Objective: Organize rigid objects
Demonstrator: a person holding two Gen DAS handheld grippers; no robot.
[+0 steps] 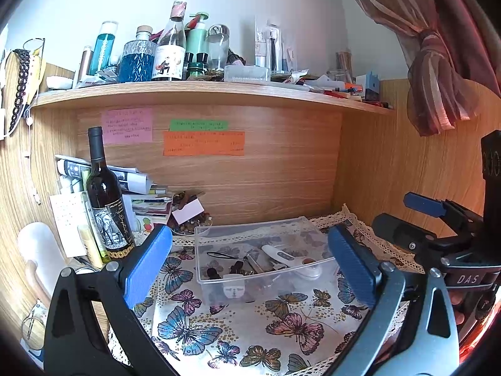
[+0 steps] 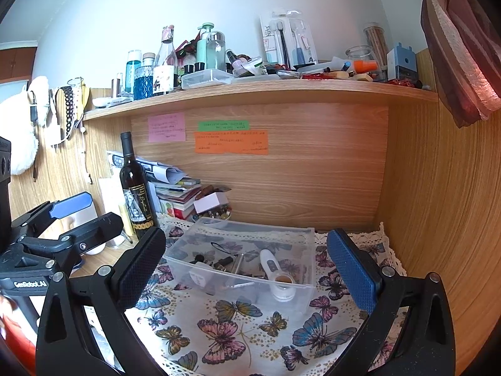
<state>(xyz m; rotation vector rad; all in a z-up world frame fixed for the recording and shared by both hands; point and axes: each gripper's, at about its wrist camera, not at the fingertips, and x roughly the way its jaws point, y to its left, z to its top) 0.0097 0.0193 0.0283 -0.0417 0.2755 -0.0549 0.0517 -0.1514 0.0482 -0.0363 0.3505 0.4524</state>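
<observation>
A clear plastic box (image 1: 219, 235) stands on the butterfly cloth (image 1: 238, 319); it also shows in the right wrist view (image 2: 300, 235). Inside lie a white thermometer (image 1: 281, 255) (image 2: 270, 261), a small metal piece (image 2: 239, 261) and several dark small items. My left gripper (image 1: 250, 266) is open and empty, held in front of the box. My right gripper (image 2: 247, 269) is open and empty, also in front of the box. Each gripper shows at the edge of the other's view: the right one (image 1: 438, 216) and the left one (image 2: 78, 216).
A dark wine bottle (image 1: 106, 197) (image 2: 136, 188) stands left of the box beside a stack of books and papers (image 1: 150, 200). A wooden shelf (image 1: 203, 92) above carries many bottles and stationery. Wooden walls close the back and right. A curtain (image 1: 438, 62) hangs at upper right.
</observation>
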